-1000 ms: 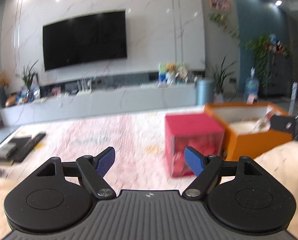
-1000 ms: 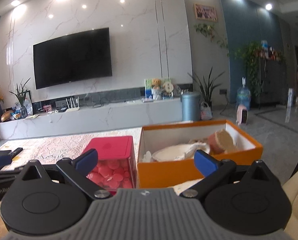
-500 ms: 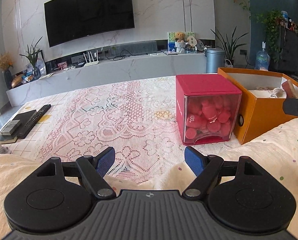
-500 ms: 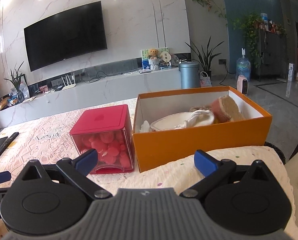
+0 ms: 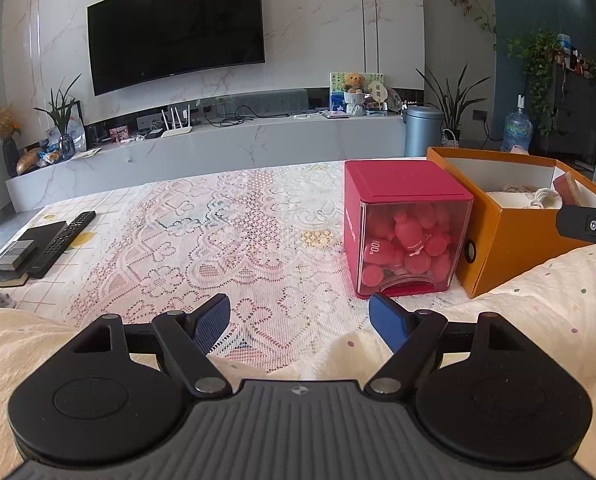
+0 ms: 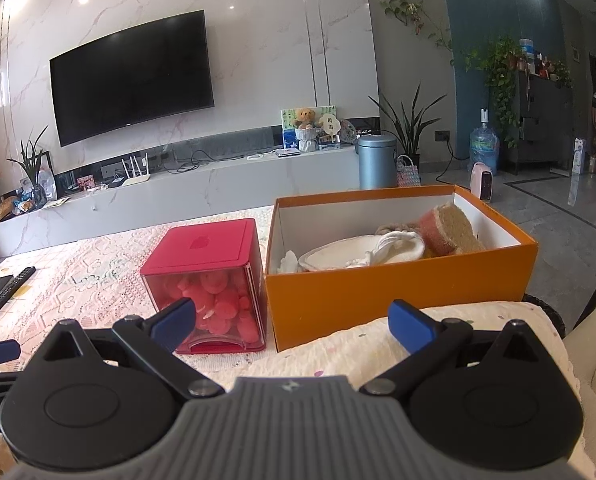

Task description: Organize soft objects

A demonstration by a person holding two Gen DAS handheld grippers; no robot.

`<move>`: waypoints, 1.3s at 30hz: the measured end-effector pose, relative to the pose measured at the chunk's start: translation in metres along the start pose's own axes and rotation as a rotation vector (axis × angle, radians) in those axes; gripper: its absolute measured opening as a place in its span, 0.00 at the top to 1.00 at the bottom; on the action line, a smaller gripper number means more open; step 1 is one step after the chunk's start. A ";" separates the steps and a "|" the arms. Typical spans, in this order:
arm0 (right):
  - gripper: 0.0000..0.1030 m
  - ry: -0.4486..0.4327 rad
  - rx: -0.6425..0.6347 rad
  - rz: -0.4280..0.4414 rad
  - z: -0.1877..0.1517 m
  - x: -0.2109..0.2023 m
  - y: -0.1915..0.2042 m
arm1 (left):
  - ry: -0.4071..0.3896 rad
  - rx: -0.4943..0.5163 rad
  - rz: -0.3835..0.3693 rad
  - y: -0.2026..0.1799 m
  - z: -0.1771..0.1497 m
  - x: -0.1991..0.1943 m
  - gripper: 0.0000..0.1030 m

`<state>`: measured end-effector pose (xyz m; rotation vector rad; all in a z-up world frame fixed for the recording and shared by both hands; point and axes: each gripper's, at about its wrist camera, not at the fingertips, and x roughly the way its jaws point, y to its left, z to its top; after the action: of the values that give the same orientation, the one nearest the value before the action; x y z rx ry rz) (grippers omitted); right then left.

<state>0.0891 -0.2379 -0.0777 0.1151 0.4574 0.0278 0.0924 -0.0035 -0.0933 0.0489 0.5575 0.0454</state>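
Observation:
A cream dotted cloth (image 5: pixel 538 312) lies along the table's near edge, under both grippers; it also shows in the right wrist view (image 6: pixel 378 344). An open orange box (image 6: pixel 398 292) holds white cloths (image 6: pixel 362 254) and a tan and pink sponge (image 6: pixel 452 228); the box also shows in the left wrist view (image 5: pixel 510 236). My left gripper (image 5: pixel 300 322) is open and empty above the cloth. My right gripper (image 6: pixel 291 322) is open and empty, just short of the box.
A red box with a clear front (image 5: pixel 402 232), full of pink pieces, stands left of the orange box. Remotes and a dark box (image 5: pixel 45 244) lie at the far left of the lace tablecloth (image 5: pixel 217 240). A TV wall lies beyond.
Both grippers have come down and tilted toward the table, so the cloth now fills the near foreground. Both stay open and empty.

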 end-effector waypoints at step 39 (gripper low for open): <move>0.03 -0.007 0.001 0.000 0.000 -0.003 -0.002 | -0.006 0.000 -0.006 -0.002 0.001 0.000 0.10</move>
<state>0.0870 -0.2404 -0.0764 0.1162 0.4502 0.0267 0.0928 -0.0052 -0.0921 0.0472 0.5516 0.0395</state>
